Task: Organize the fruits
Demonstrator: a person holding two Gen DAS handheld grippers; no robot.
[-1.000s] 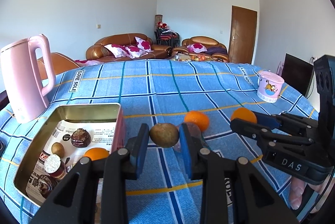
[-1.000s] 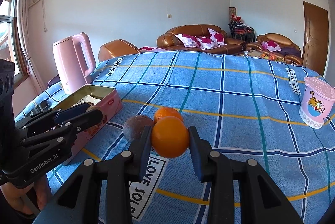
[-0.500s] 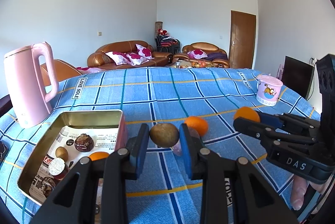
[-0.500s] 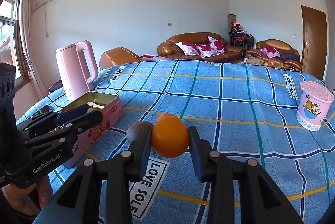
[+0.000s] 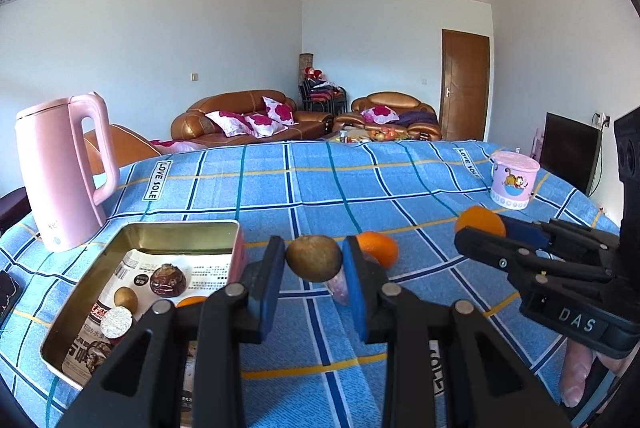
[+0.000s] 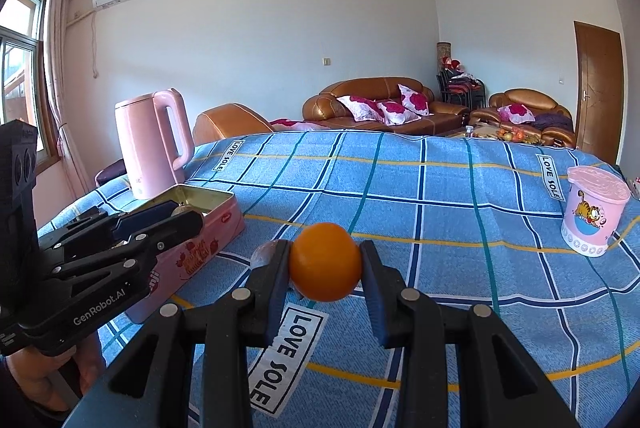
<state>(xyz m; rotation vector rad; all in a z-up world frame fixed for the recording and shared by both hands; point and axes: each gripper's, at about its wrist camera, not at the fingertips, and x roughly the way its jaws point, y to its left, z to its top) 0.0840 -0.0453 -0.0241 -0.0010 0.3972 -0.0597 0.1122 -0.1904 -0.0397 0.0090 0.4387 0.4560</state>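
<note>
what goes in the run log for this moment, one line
left tongs: shut on brown fruit | right tongs: shut on orange | tin: open, fruit inside

Purplish fruit (image 6: 264, 255) mostly hidden, perhaps behind the orange (image 6: 325, 261).

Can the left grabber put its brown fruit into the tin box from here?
Probably yes. The left gripper is shut on the brown fruit, and the tin box lies open just beside it, with nothing between them and bare room left inside.
</note>
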